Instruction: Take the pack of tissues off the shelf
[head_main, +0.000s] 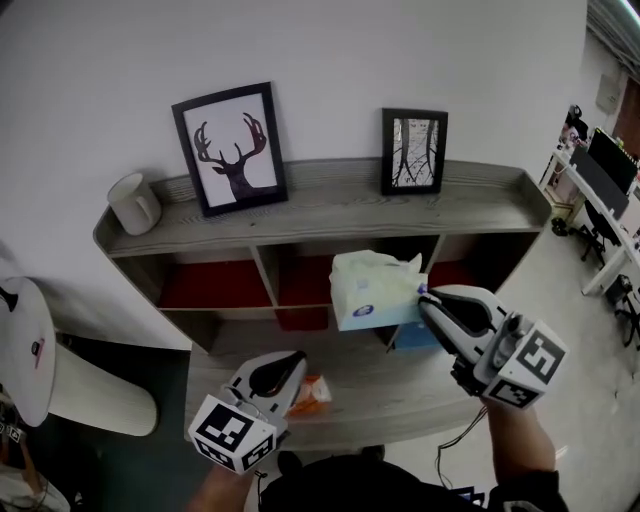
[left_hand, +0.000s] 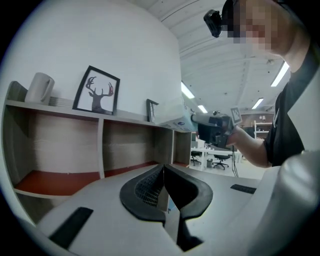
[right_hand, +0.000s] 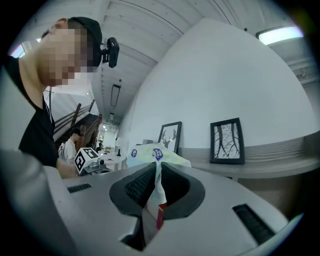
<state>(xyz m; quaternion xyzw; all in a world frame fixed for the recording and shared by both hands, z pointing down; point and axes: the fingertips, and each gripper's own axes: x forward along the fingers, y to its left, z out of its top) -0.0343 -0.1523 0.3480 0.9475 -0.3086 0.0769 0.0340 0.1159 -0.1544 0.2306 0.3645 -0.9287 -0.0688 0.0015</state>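
Note:
The pack of tissues (head_main: 372, 290) is pale green and blue in a plastic wrap. It hangs in the air in front of the shelf's (head_main: 330, 210) middle compartments. My right gripper (head_main: 426, 296) is shut on its right end. In the right gripper view the wrapper's edge (right_hand: 156, 192) is pinched between the jaws, with the pack (right_hand: 152, 154) just beyond them. My left gripper (head_main: 290, 362) is lower and to the left, over the bottom board, jaws shut with nothing clearly in them. From the left gripper view (left_hand: 163, 172) the pack (left_hand: 172, 120) shows off to the right.
On the shelf top stand a deer picture (head_main: 232, 148), a tree picture (head_main: 413, 150) and a white mug (head_main: 133, 203). A blue box (head_main: 415, 337) sits below the pack, and an orange packet (head_main: 312, 395) lies beside my left gripper. A white round stand (head_main: 30, 350) is at left.

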